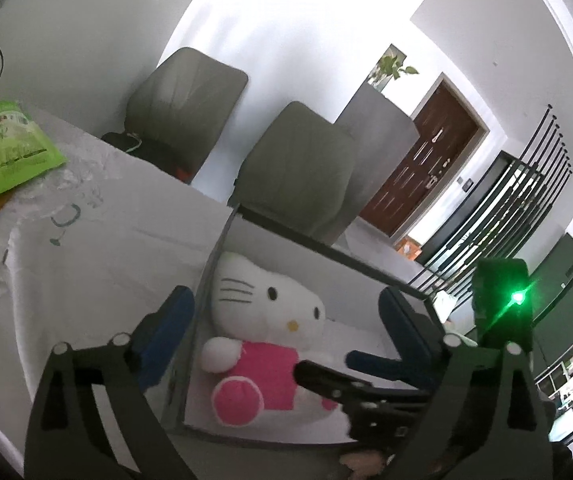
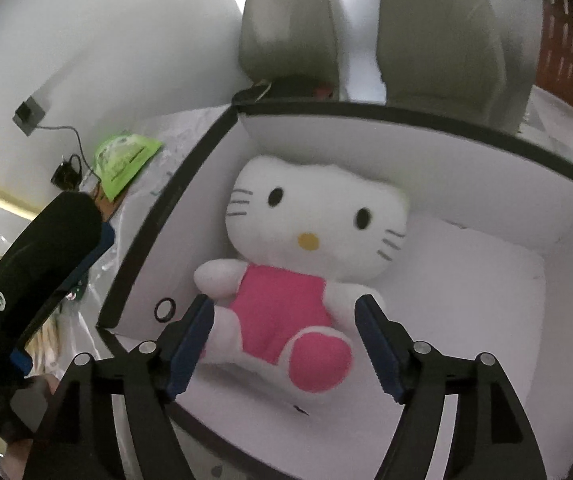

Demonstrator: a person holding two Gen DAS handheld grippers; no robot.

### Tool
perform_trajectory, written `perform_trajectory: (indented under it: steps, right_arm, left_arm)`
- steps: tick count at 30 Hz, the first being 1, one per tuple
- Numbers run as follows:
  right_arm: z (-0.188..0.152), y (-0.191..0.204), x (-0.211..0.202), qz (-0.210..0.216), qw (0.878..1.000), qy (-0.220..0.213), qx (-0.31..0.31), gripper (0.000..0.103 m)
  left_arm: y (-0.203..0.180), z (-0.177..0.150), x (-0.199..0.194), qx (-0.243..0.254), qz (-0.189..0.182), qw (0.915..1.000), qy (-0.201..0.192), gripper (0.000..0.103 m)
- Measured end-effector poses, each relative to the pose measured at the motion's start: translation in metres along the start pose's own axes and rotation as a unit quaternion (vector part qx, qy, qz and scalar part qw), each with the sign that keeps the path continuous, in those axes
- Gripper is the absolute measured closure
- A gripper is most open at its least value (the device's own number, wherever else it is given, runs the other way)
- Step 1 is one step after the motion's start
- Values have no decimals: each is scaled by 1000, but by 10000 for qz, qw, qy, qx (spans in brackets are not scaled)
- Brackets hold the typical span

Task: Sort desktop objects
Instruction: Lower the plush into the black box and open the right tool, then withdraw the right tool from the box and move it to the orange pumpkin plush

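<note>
A white Hello Kitty plush [image 2: 306, 248] in a pink dress lies inside a white storage box with a black rim [image 2: 366, 114]. My right gripper [image 2: 284, 320] is open, its blue-padded fingers on either side of the plush's legs, not touching them. In the left wrist view the plush [image 1: 262, 320] lies in the same box [image 1: 202, 292]. My left gripper [image 1: 286, 312] is open and empty; its left finger is outside the box wall, its right finger over the box. The right gripper's fingers [image 1: 370, 364] show there, over the box.
A green snack bag [image 1: 14, 144] lies at the table's far left on a wooden board, with a black cable over it. Crumpled clear plastic covers the white tabletop [image 1: 86, 248]. Two grey chairs [image 1: 298, 164] stand behind the table.
</note>
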State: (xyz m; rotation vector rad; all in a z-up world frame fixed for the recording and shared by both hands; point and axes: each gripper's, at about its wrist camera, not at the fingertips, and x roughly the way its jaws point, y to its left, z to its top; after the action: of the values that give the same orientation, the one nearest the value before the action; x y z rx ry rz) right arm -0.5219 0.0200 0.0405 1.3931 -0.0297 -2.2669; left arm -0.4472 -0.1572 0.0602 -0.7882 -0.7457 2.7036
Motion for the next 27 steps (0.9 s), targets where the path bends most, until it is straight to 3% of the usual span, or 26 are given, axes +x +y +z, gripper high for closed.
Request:
perform_trajectory:
  steps: [1,6,16,27]
  right_arm:
    - [0,0,-6,-30,10000,-65,6,20]
    - [-10,-6,-56,-24,9986,-532,64,0]
    - [-38,-17,-155,-134,9915,-1248,331,0]
    - [-95,-19,-242,-116,9834,-1775,347,0]
  left_arm:
    - [-3,1,-3,19,-69,10000,-28,0]
    - [-28,4,-18,450,-94,9989,-80,0]
    - [-62,9,-64,813,-396,9948,-473,0]
    - [-87,-1,-91,1039,-739,9904,-542,0]
